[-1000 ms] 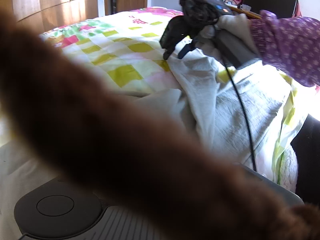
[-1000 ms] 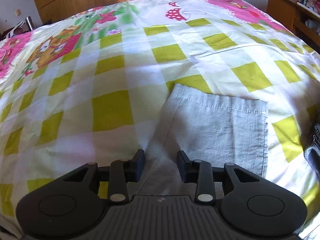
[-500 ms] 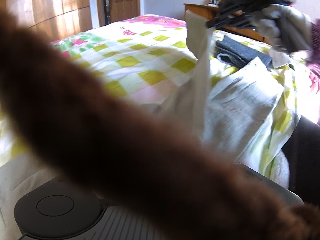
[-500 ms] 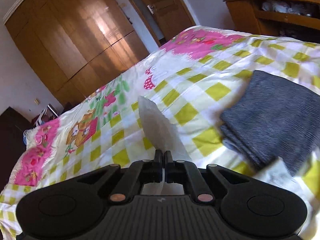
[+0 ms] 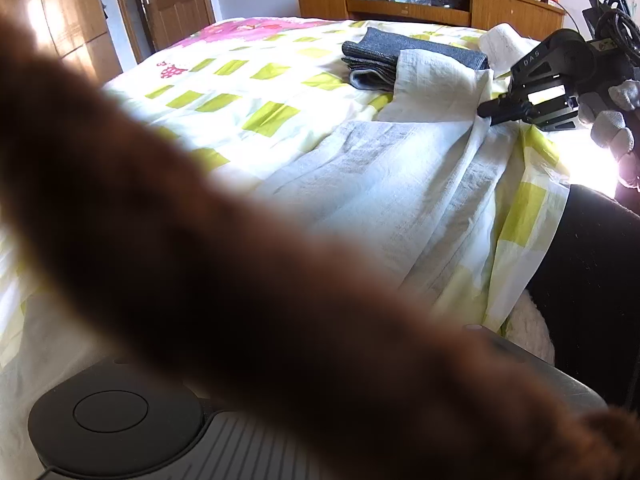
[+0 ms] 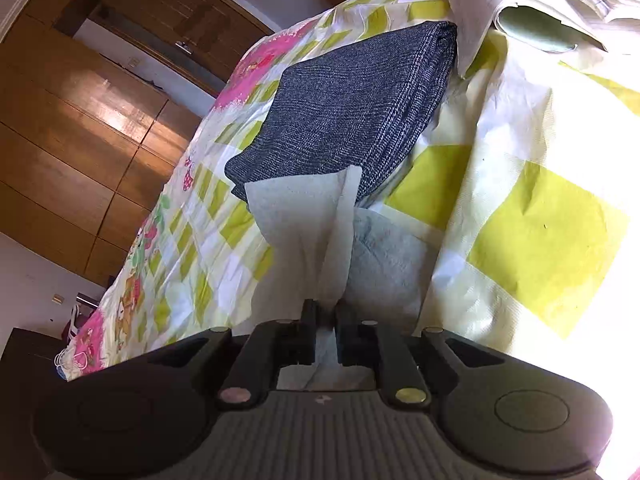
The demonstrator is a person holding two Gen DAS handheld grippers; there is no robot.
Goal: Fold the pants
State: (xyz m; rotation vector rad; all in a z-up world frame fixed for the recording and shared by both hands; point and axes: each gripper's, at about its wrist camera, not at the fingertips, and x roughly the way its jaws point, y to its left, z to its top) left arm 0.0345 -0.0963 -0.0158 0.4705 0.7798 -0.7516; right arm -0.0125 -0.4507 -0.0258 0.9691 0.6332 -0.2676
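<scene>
Pants [image 5: 404, 168] of pale grey linen lie across the near edge of the bed [image 5: 256, 72], one hem carried over toward a folded dark garment [image 6: 344, 112]. My right gripper [image 6: 326, 312] has that hem between jaws that have just been opening, and I judge it should be laid flat and square before I let go. A blurred brown shape hides my left gripper's jaws, so I cannot tell their state; wooden wardrobes [image 6: 80, 112] stand beyond.
</scene>
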